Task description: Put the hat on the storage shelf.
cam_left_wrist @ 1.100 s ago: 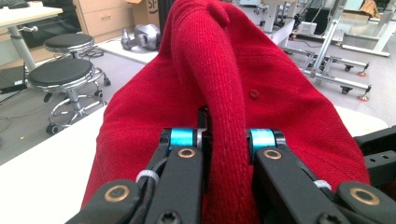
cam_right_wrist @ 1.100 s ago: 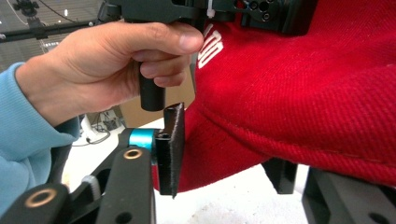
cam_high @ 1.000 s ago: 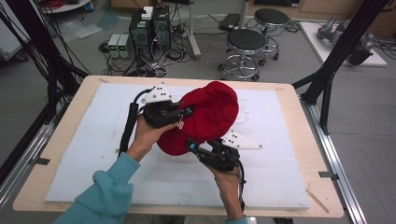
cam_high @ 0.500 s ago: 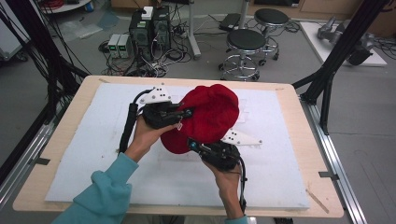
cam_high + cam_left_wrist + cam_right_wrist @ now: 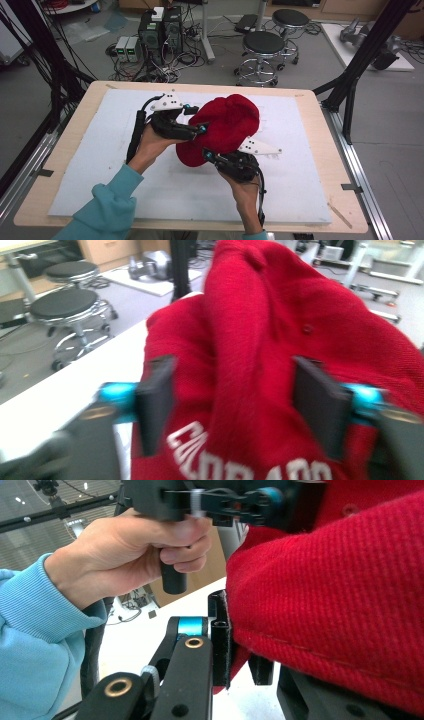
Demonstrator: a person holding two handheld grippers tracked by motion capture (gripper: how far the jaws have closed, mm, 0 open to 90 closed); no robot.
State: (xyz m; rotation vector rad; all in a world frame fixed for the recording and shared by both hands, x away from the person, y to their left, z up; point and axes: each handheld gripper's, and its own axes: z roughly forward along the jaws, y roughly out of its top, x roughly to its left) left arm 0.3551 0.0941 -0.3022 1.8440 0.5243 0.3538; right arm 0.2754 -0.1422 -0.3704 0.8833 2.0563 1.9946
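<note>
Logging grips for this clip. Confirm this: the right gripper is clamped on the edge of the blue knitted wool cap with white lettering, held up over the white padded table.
Wrong in one respect: the knitted wool cap is red, not blue, as the high view shows. The rest stands: the right gripper is clamped on the cap's edge, and the cap, with white lettering, is held up over the white padded table.

Cap lettering cut off

White letters on the red cap (image 5: 280,340) run off the bottom edge; the cap hides the right gripper's (image 5: 240,650) far jaw.
</note>
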